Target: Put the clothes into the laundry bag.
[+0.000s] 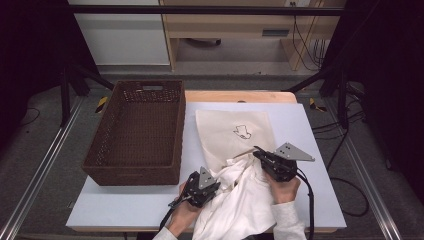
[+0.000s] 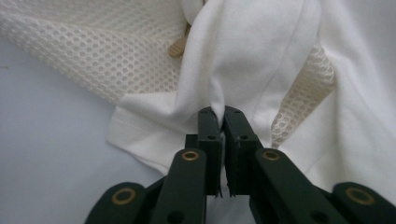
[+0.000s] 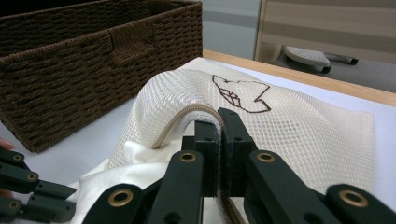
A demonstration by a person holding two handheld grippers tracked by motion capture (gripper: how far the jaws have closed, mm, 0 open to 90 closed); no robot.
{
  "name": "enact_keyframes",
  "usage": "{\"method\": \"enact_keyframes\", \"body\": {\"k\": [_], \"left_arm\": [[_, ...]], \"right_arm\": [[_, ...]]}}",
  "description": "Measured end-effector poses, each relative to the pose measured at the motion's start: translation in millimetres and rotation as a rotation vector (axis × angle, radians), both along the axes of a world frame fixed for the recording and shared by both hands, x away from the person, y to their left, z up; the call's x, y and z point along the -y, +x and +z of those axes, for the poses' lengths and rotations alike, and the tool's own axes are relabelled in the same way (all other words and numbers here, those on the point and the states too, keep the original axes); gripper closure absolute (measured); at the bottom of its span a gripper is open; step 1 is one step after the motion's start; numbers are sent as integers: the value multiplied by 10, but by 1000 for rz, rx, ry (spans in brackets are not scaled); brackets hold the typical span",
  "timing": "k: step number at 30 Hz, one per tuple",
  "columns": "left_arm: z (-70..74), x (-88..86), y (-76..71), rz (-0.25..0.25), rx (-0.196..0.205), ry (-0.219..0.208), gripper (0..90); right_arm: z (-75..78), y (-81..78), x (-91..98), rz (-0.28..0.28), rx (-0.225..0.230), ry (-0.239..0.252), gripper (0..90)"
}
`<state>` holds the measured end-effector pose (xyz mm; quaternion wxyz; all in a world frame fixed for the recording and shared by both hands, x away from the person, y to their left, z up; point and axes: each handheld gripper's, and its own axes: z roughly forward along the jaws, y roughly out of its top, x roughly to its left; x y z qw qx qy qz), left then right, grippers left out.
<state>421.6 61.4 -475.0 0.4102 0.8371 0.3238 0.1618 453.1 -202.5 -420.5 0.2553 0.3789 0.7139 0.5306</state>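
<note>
A cream mesh bag (image 1: 230, 132) with a dark line drawing lies flat in the middle of the pale table (image 1: 310, 150). A white garment (image 1: 240, 200) spills out of its near opening toward the table's front edge. My left gripper (image 1: 218, 185) is shut on a fold of the white garment (image 2: 252, 51), with the cloth pinched between the jaw tips (image 2: 222, 112). My right gripper (image 1: 257, 151) is shut on the bag's rim, where a beige zip band arches over the jaws (image 3: 219, 114). The mesh bag (image 3: 303, 121) is lifted there into a hump.
A dark brown wicker basket (image 1: 177, 130) stands on the table's left half, close beside the bag, its inside bare. Its wall (image 3: 70, 70) rises to the left of my right gripper. The other gripper's jaws (image 3: 28, 186) show low at the left there.
</note>
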Motion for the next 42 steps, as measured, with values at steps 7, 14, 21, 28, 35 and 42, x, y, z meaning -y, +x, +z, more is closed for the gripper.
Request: {"method": "enact_keyframes", "body": {"k": [7,14,21,28,35,42], "left_arm": [[456,112,-98,-67,122,-141,871],[534,622,115,-122,102,-124,869],[280,963,410,-72,120,-24,862],[185,977,558,-34,113,-3,833],[428,748,221,-47,121,-63,388],[308,569,-232,-121,64,-58,299]], "right_arm": [[3,3,2,1,2,2,872],[8,5,14,0,3,6,872],[24,-4,42,-4,7,17,872],[14,-4,20,-2,2,12,872],[14,0,26,-5,0,10,872],[22,-1,49,-8,-1,10,872]]}}
